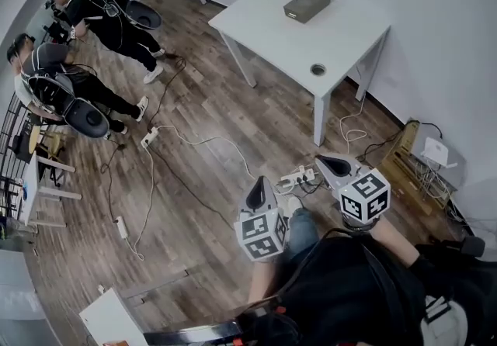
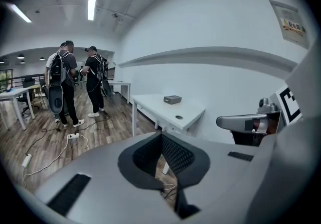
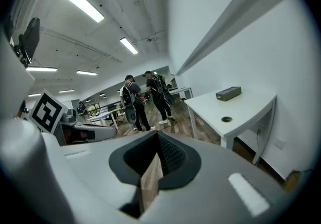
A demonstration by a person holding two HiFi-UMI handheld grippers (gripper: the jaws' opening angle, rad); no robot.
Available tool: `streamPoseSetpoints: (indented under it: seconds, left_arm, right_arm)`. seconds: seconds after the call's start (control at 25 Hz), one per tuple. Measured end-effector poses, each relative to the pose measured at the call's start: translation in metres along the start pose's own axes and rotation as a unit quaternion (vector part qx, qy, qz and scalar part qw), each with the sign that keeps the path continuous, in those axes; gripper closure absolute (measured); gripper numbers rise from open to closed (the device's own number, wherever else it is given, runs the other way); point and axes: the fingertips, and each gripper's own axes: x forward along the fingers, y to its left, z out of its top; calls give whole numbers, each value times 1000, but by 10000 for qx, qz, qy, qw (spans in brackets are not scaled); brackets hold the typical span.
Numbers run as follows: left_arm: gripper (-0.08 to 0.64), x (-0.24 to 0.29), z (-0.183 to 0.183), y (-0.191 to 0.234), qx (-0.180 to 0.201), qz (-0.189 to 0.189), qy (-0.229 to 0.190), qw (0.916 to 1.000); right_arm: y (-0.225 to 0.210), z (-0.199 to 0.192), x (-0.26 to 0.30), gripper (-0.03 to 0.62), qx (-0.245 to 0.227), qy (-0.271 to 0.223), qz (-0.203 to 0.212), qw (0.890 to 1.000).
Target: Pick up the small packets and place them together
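Head view: left gripper and right gripper side by side over the wood floor, aimed at the white table. Small grey box on the table, long side slanting up to the right. Small packets: cannot tell where.

Left gripper view: fingers shut tight, holding nothing.

Right gripper view: fingers shut too, empty, box ahead at the right.

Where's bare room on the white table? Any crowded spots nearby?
The table is nearly bare: free from the box at its far end down to the grommet hole by the near edge. Crowded: the floor around the power strip below it, with tangled cables, and the clutter by the wall.
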Motion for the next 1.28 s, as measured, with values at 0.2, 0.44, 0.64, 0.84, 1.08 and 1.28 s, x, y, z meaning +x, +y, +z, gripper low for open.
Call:
streamPoseSetpoints:
  seconds: [0.2,0.44,0.64,0.84,1.08,1.28]
  left_arm:
    - [564,40,45,58,44,-140,-51,9999]
    - [563,68,70,108,-59,-164,-54,9998]
    - [565,92,70,113,-117,-311,42,9994]
    - [564,118,77,121,-161,-357,82,9992]
    - [563,166,92,155,-363,-199,98,9991]
    - [564,224,120,184,-346,-136,147,9992]
  right_arm:
    - [10,50,81,595,-35,-186,147,9997]
    - [15,74,132,595,49,-289,-9,9996]
    - [8,90,148,595,-315,-438,-74,9985]
    - [-7,109,177,595,-338,-648,-37,9973]
    - [-21,123,234,595,-414,-638,231,9968]
    - [-56,145,298,595,-312,-670,191,9971]
